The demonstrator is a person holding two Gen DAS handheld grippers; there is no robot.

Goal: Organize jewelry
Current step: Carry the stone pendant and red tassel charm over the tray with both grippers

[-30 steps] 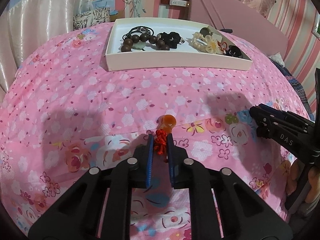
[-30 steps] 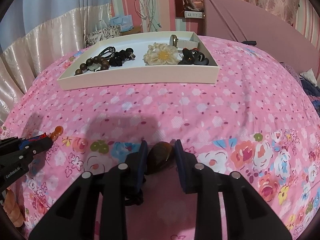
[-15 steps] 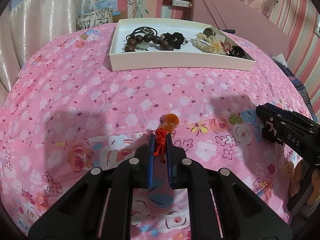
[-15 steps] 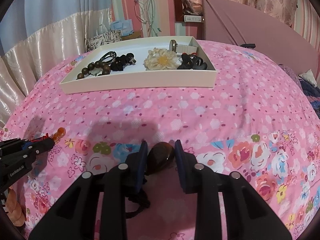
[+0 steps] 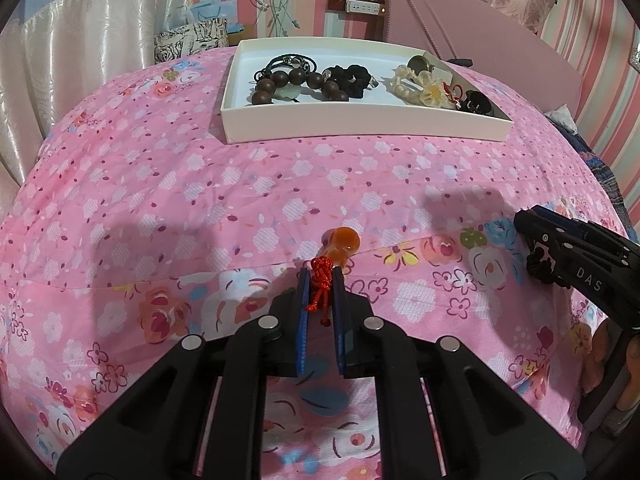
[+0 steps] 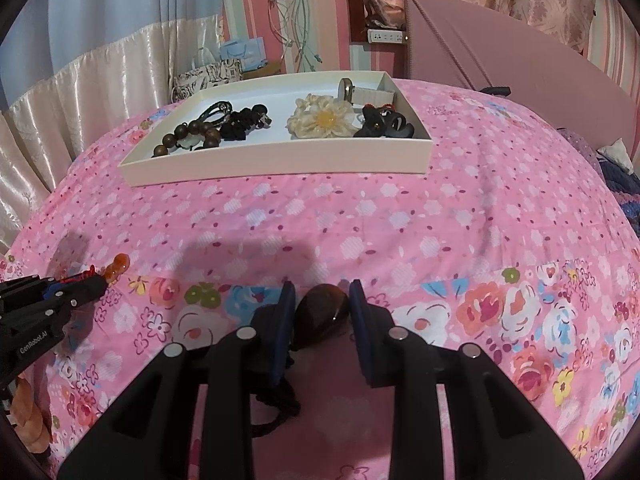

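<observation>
My left gripper (image 5: 321, 280) pinches only the red knot (image 5: 320, 288); amber charm (image 5: 342, 242) could slip free short of the tray (image 5: 360, 126). Right gripper (image 6: 322, 308) clamps a brown stone (image 6: 322, 312)

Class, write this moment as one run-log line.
left gripper: shut on red cord | right gripper: shut on brown stone | tray: beyond, on bedspread

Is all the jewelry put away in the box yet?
Mostly. The white tray already holds beads, hair ties and a flower. The left gripper pinches an orange pendant by its red cord; the right gripper holds a brown stone. Both still need placing.
</observation>
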